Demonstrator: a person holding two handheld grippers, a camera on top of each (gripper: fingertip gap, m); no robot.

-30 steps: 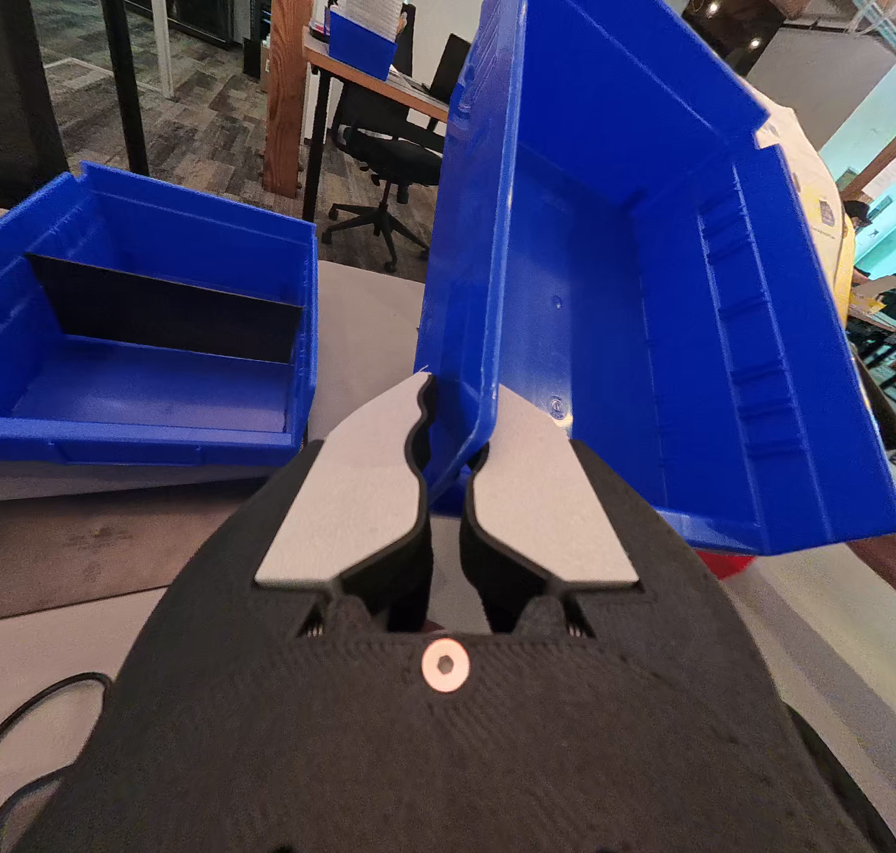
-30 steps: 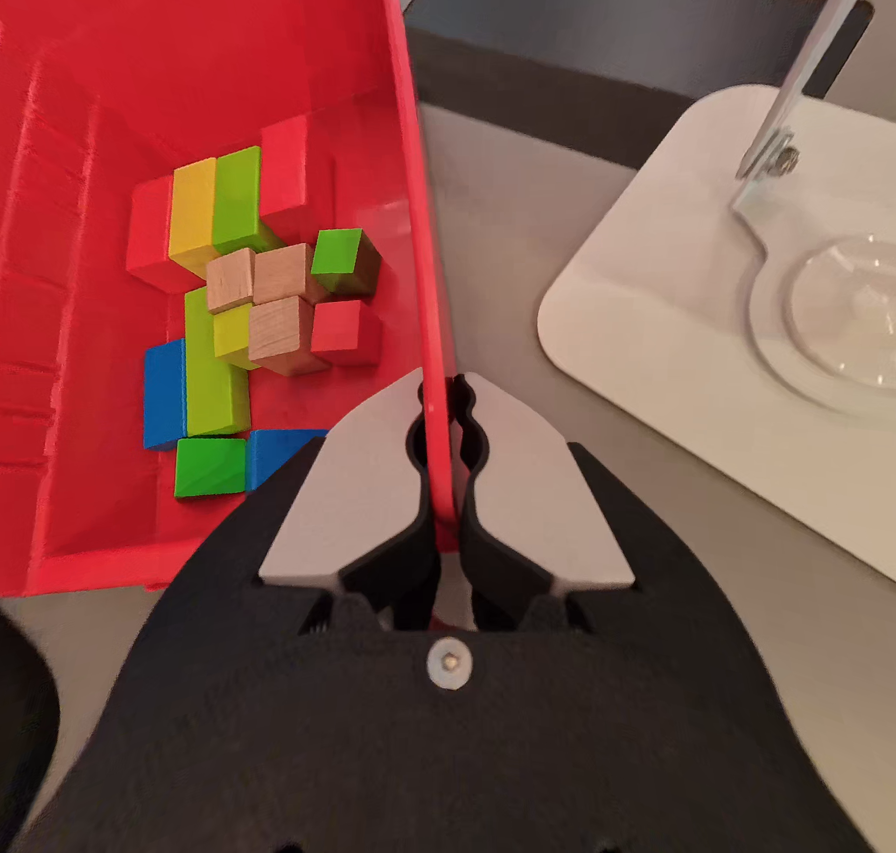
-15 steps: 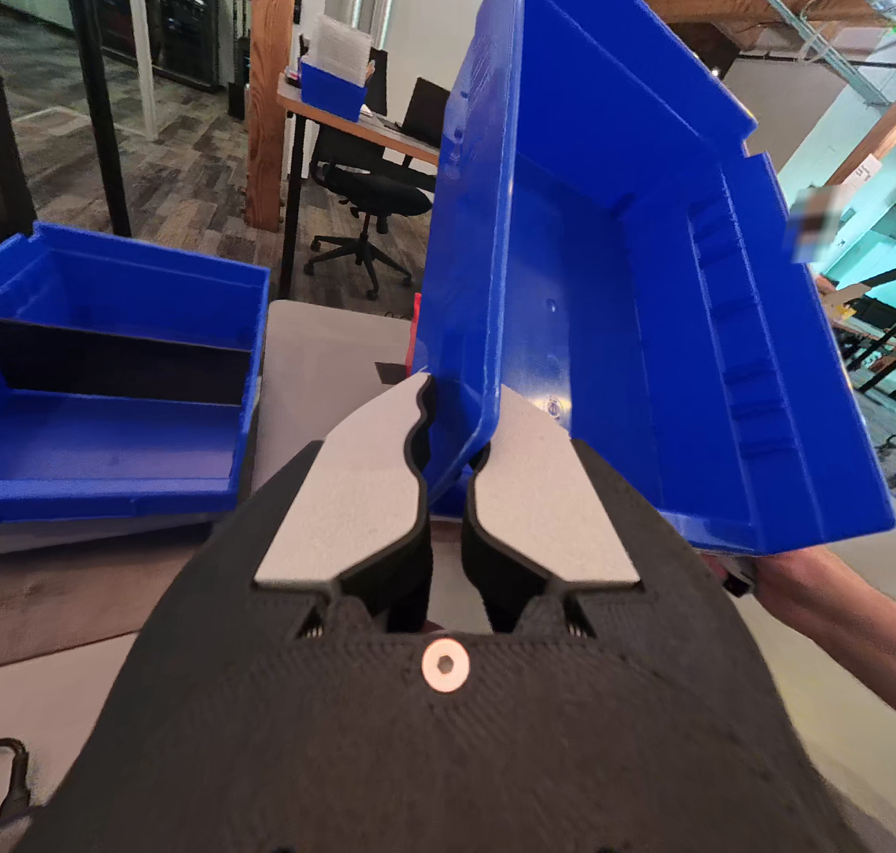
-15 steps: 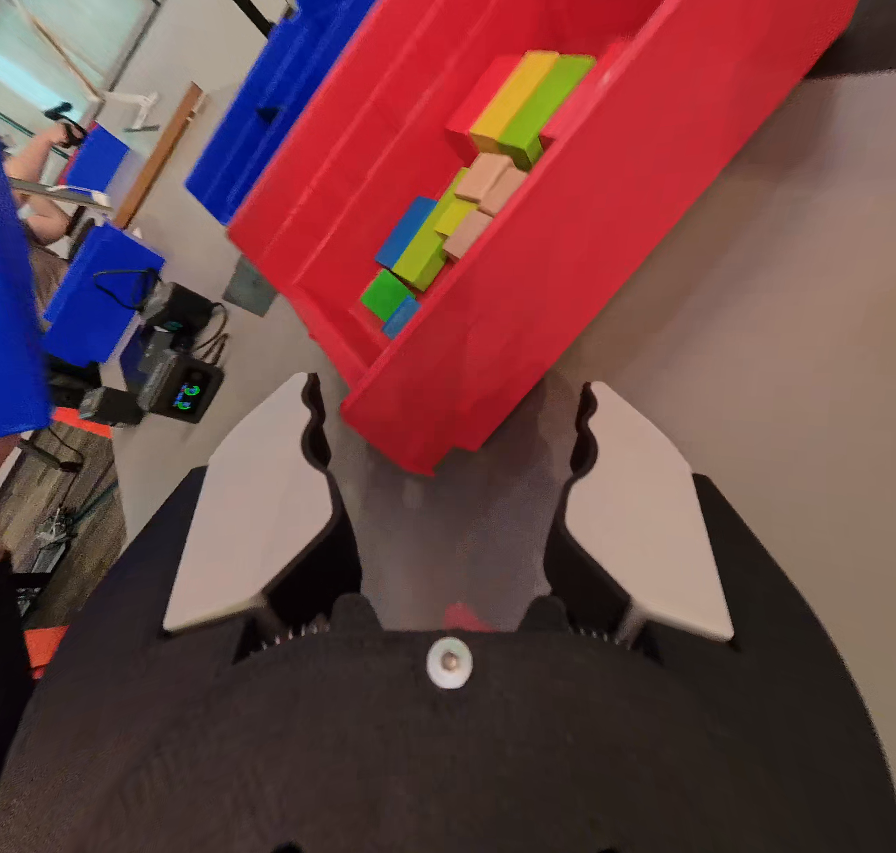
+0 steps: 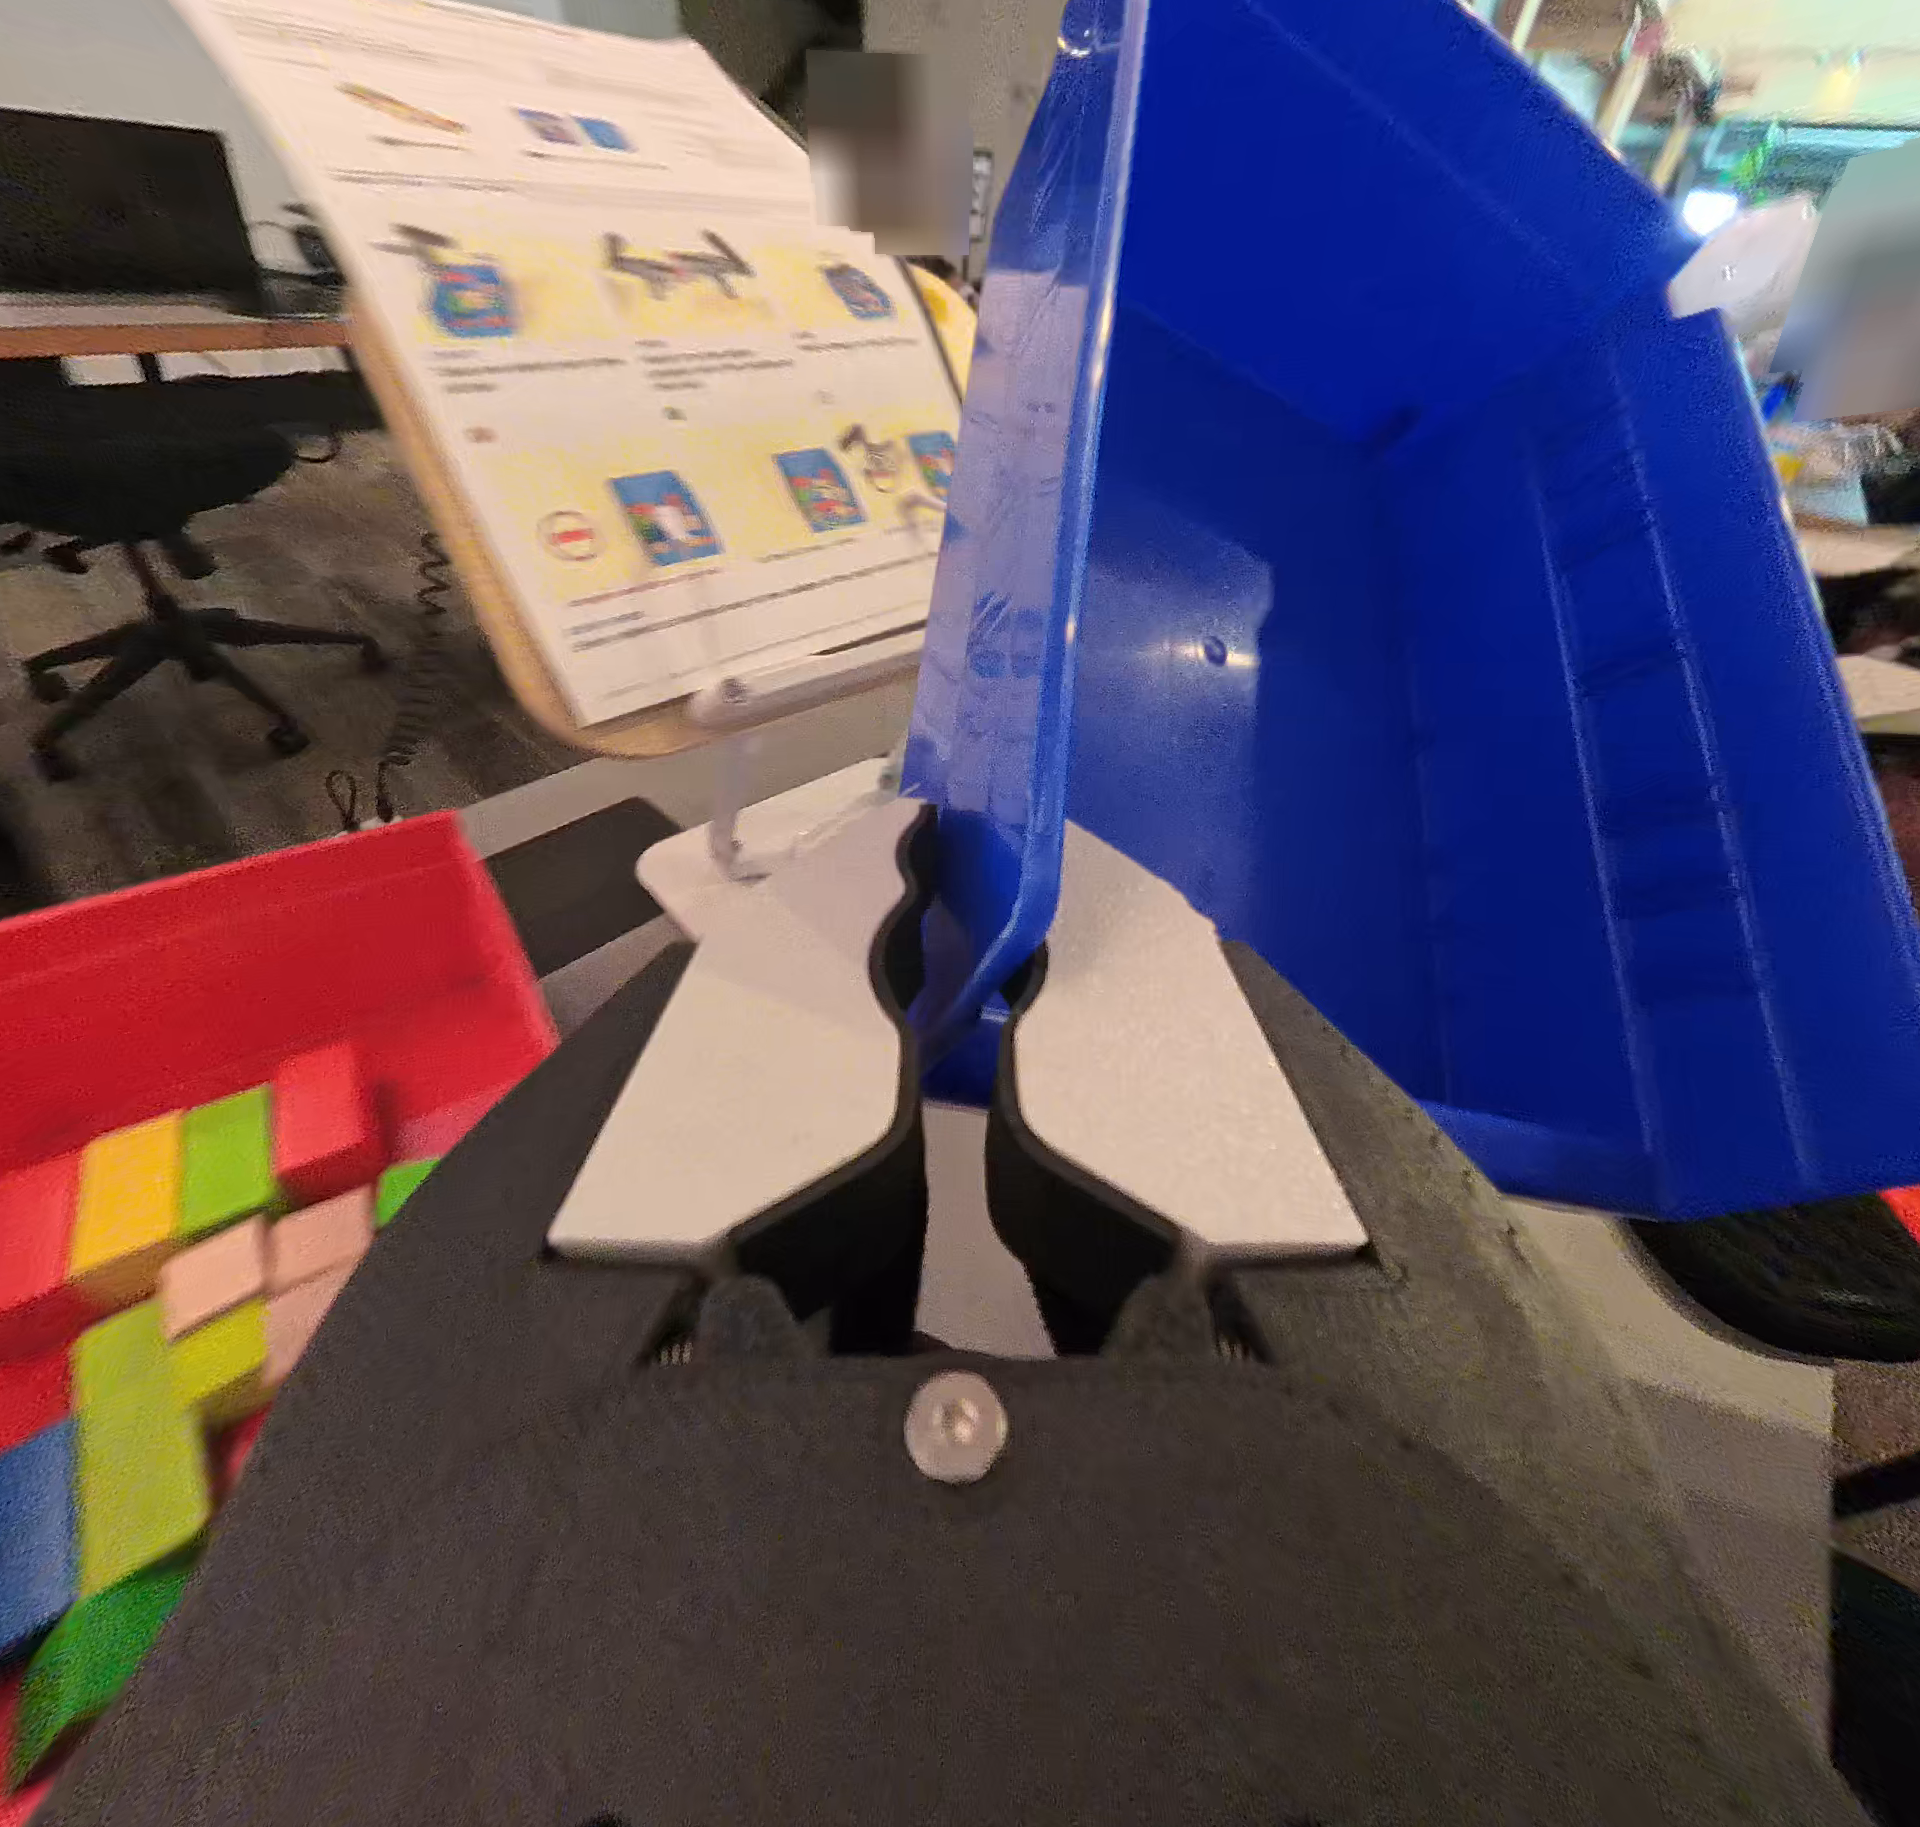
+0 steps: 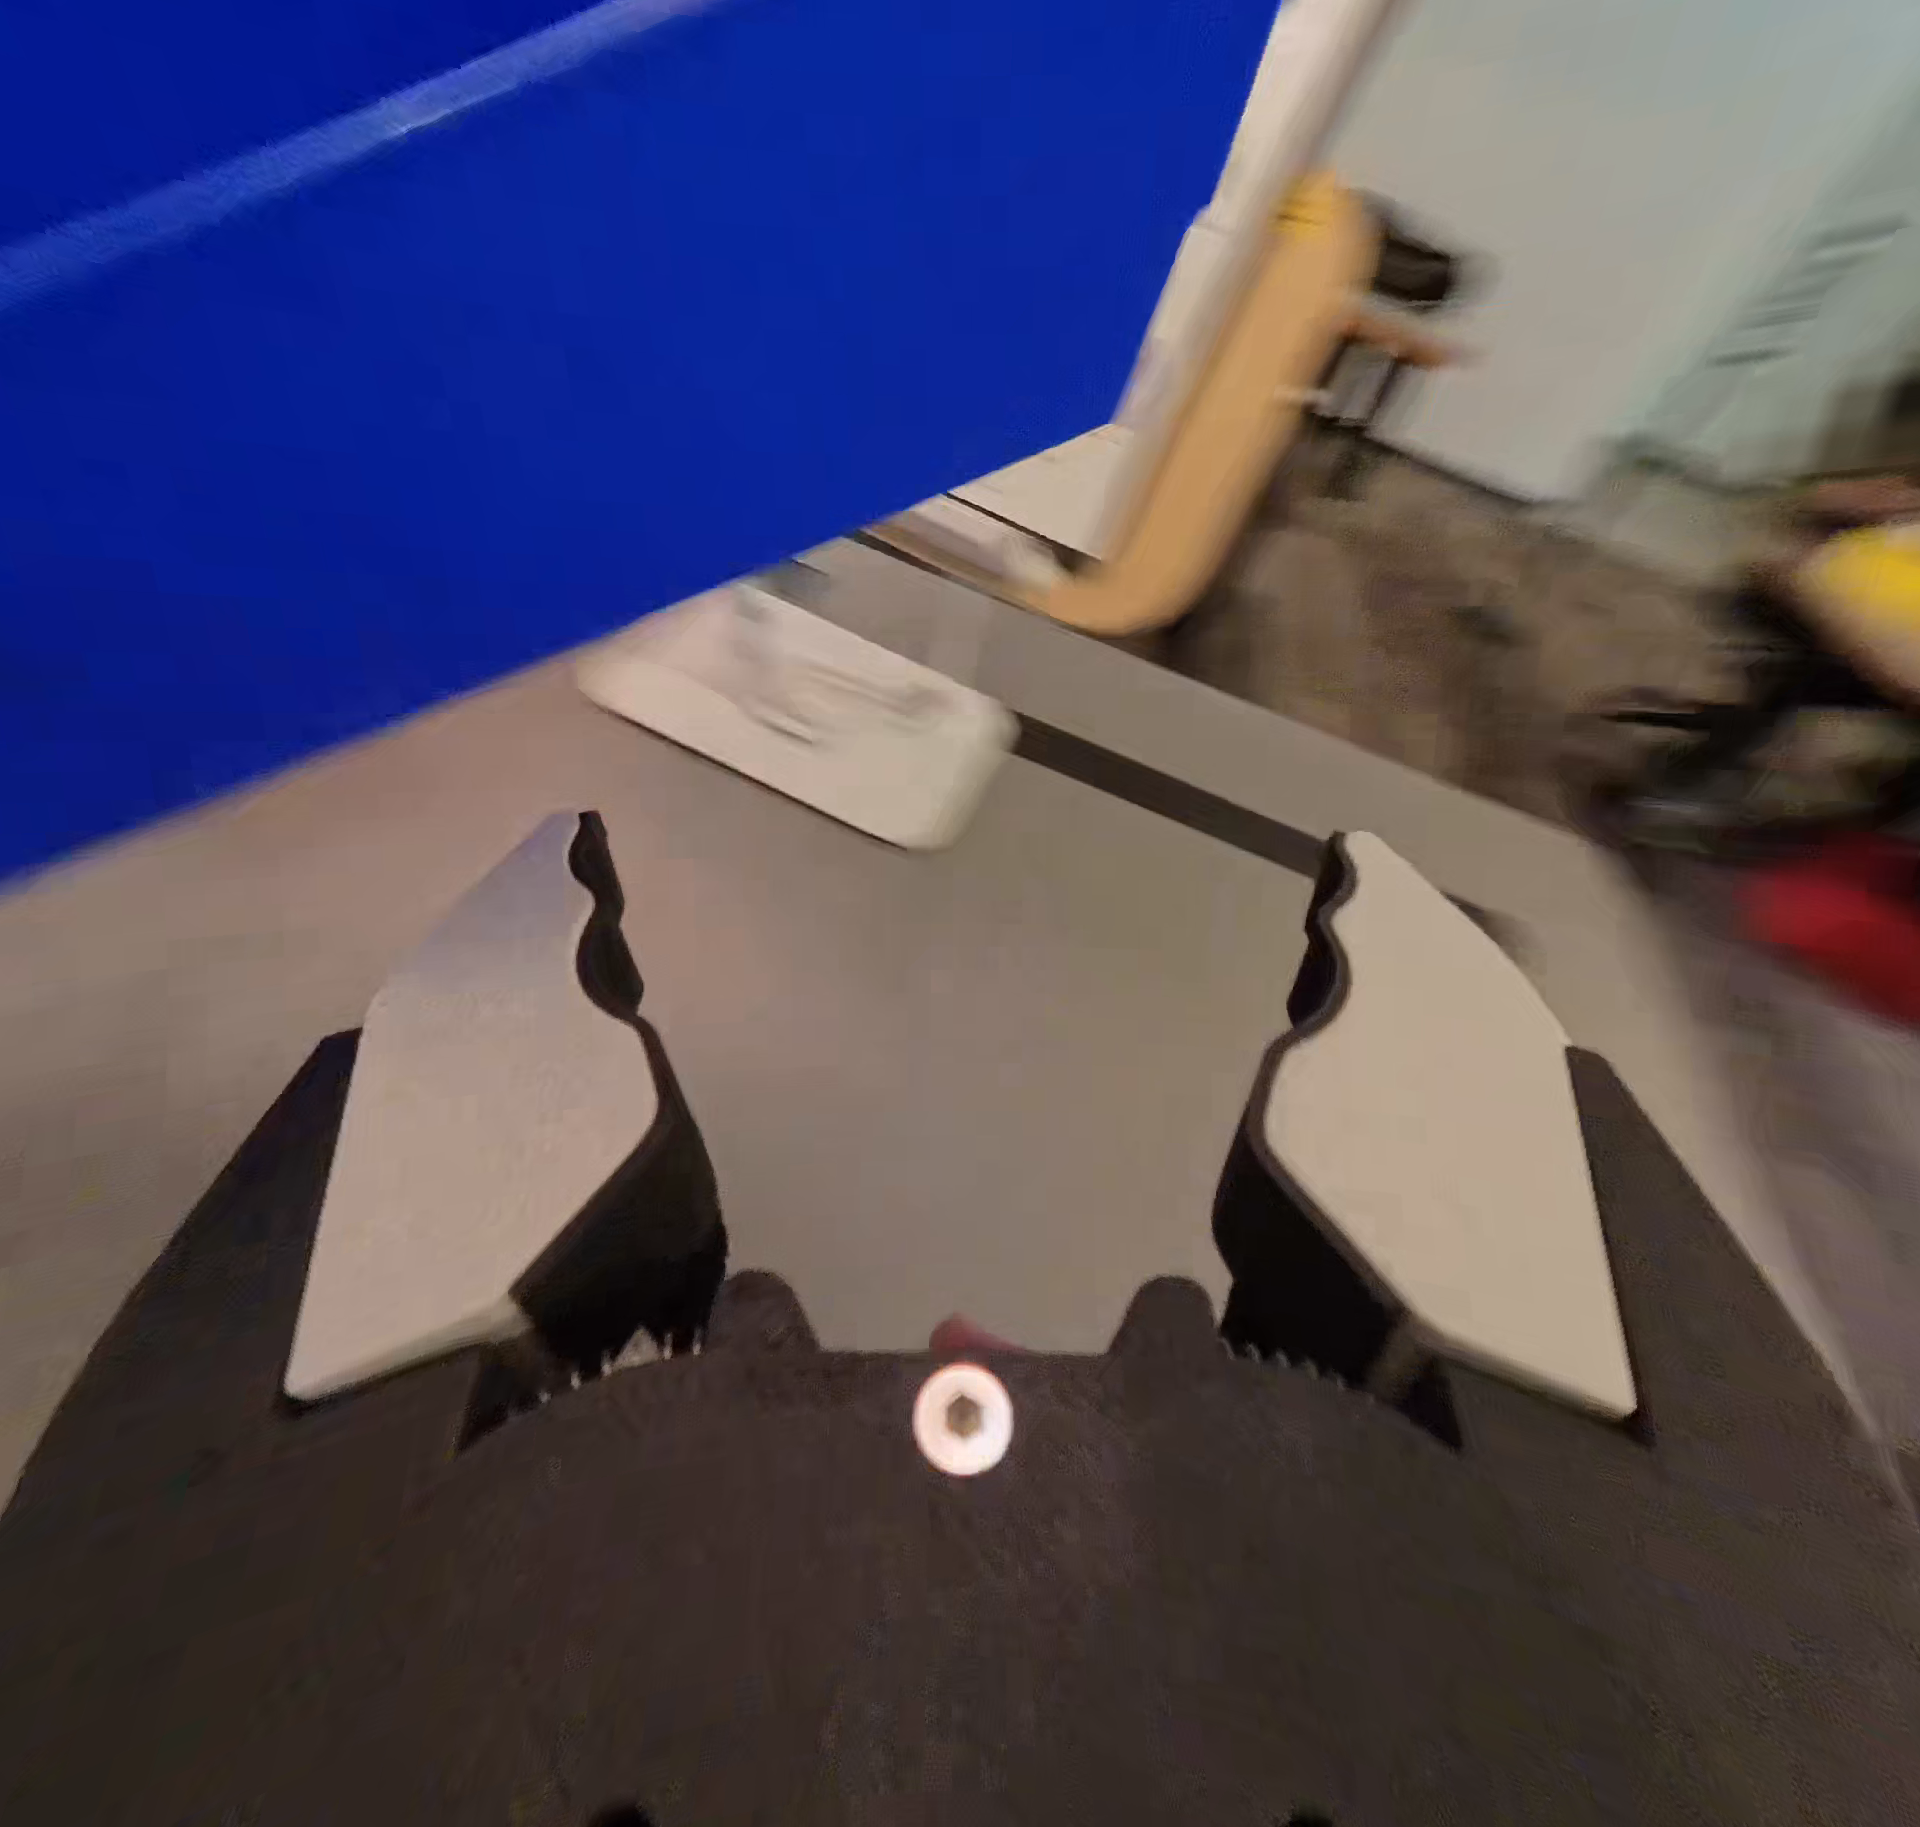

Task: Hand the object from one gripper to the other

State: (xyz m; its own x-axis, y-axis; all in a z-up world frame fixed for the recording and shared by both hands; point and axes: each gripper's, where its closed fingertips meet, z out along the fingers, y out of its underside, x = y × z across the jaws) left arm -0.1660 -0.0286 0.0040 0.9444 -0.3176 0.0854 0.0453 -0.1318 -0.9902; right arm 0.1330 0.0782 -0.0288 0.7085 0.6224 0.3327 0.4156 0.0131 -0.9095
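While clamped — blue bin (image 5: 1455, 634), left tool (image 5: 971, 904)

Your right wrist view is smeared all over: the blue bin (image 6: 520, 271) runs off the top and left edges, so you only get a slab of its outside, and the stuff on the floor at the far right is unreadable mush. In the left wrist view the red bin (image 5: 260, 956) is cut off at the left edge, its blocks (image 5: 187, 1289) are blurry, and the gripper body hides some of them.
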